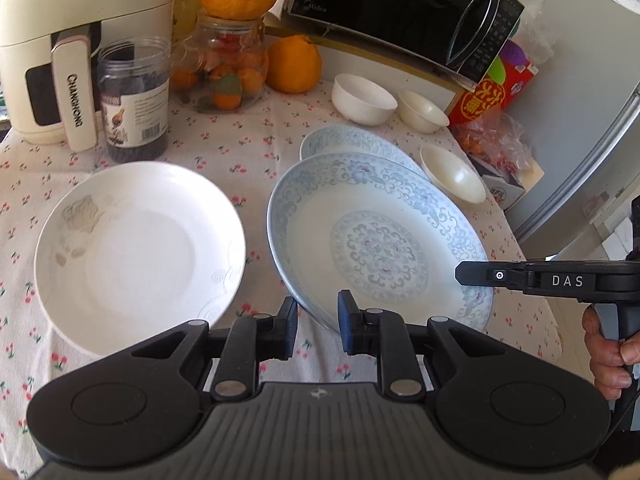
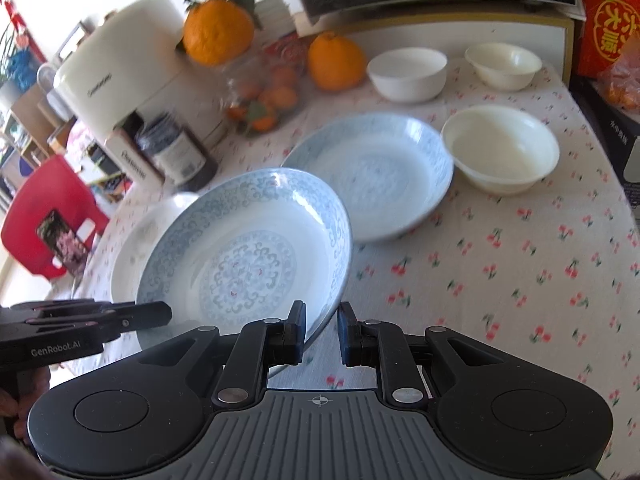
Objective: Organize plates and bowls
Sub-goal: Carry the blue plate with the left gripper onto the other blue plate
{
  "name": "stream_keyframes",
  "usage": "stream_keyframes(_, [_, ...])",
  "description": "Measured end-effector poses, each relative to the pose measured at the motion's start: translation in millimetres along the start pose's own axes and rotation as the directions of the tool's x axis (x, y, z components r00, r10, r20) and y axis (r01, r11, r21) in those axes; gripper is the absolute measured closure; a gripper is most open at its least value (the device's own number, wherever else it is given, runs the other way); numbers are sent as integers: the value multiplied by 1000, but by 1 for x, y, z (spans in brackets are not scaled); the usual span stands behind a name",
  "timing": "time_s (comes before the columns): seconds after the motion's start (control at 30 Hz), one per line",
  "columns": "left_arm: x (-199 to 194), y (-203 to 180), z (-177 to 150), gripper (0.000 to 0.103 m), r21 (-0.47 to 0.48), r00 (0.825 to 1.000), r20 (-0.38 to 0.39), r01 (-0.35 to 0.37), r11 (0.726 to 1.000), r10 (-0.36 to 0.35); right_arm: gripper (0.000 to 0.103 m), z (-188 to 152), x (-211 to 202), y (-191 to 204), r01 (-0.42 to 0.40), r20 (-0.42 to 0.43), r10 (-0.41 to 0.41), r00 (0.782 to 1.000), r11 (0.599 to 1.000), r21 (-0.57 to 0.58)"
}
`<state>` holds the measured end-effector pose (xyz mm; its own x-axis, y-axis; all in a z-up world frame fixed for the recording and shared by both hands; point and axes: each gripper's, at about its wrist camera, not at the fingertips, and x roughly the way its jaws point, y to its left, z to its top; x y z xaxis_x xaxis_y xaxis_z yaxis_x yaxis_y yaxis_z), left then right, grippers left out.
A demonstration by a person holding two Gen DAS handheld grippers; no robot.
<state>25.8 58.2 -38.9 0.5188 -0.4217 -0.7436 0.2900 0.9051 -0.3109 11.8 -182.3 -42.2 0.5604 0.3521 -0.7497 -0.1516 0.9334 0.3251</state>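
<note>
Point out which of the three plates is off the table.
The near blue-patterned plate, tilted, its rim between both grippers' fingers. The other blue plate and the white plate lie flat on the tablecloth.

A home kitchen or dining corner is shown. A table is covered by a cherry-print cloth (image 1: 224,148); a microwave (image 1: 400,12), an air fryer (image 1: 52,40), a jar (image 1: 224,68) of fruit, oranges (image 1: 294,64) and a fridge (image 1: 580,140) are seen.
</note>
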Motion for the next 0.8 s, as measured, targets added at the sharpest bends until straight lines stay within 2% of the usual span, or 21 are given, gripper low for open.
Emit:
stream_keyframes(0.4, [46,-10,36,86,6,999,-7,-51,999,51,86,34,25,-33,68,3,-69,998,992,107])
stream_keyframes(0.53, [55,-17,43,87,48,996,21,-85,995,84,86,40,38,-41,105,-8,-105,994,986,127])
stream_keyframes(0.8, [67,-23,56,87,37,990,40,-136,990,134,86,53,51,-49,147,-2,-148,989,976,161])
